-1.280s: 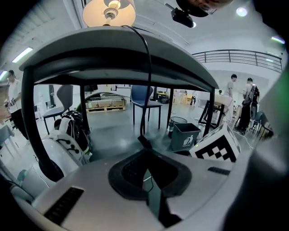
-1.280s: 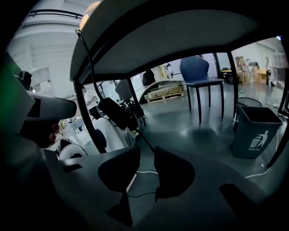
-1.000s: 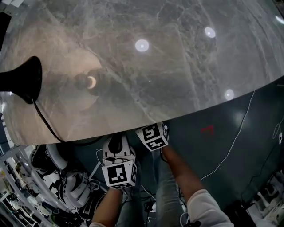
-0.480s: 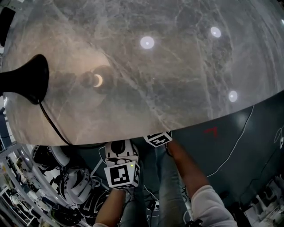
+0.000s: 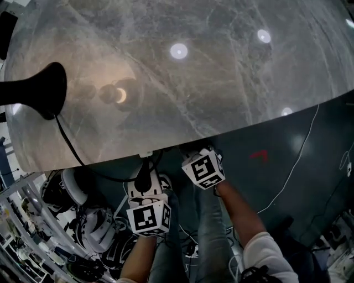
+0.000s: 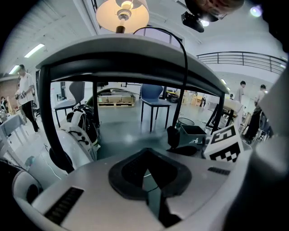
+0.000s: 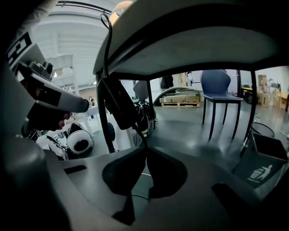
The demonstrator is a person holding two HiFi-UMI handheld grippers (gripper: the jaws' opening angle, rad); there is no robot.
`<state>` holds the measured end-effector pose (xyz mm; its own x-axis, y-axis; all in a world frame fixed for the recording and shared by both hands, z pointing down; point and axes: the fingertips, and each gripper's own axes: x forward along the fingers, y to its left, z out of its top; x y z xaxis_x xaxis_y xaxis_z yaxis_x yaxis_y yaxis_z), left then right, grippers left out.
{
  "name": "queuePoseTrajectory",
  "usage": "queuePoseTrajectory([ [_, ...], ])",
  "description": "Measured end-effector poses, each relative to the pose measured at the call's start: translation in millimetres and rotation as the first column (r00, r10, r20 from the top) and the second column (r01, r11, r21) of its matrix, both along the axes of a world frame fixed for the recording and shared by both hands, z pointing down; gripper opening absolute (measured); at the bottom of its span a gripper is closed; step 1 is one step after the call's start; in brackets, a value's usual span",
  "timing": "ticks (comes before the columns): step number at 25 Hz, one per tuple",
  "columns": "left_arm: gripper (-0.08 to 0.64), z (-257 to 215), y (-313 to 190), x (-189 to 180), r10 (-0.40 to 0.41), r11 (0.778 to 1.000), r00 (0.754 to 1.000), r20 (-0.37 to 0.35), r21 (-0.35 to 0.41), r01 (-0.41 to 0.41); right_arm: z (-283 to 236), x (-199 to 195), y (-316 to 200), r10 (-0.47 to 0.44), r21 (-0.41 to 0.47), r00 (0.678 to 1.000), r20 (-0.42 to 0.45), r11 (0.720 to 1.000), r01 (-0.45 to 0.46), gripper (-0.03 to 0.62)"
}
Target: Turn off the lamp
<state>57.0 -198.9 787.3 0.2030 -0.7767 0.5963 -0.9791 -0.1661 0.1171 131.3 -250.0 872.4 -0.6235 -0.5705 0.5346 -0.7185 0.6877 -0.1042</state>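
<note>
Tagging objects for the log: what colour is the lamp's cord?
Black. The cord shows best in the head view.

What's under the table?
Cord and switch hang there, right claw just closing on the cord; chair, bin, bags behind. Head view: tabletop covers all but the cord.

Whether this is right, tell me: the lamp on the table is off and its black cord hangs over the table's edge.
Not right. The lamp is lit: it glows in the left gripper view. Its black cord does hang over the table's edge.
</note>
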Motion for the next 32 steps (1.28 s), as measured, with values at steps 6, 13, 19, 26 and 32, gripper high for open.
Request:
queuePoseTrajectory([
  [6,-0.002,-33.8,22.7,8.4,0.061,0.998,0.998,-0.03,-0.008,-0.061,-47.1,14.1,32.0,0.068,0.016,0.995,0.066,0.997,-0.069,0.011],
  [13,-0.002,-81.2,56.2,6.3,0.13,0.991,0.989,-0.078,-0.02,-0.132,-99.2,0.1,65.3,0.126,0.012,0.985,0.115,0.992,-0.129,0.011],
  [19,-0.002,-119.1,68.7,-15.2,0.15,0.989,0.985,-0.087,0.003,-0.15,-148.3,-31.9,87.4,0.134,0.037,0.98,0.145,0.989,-0.141,0.011],
  [26,-0.002,-171.9,88.8,-36.5,0.171,0.985,0.98,-0.106,0.021,-0.17,-214.3,-54.1,112.6,0.183,0.059,0.972,0.146,0.979,-0.193,0.011],
  [32,-0.002,-219.1,87.6,-48.5,0.175,0.984,0.979,-0.105,0.035,-0.173,-259.6,-63.0,118.4,0.216,0.064,0.965,0.151,0.972,-0.227,0.011],
])
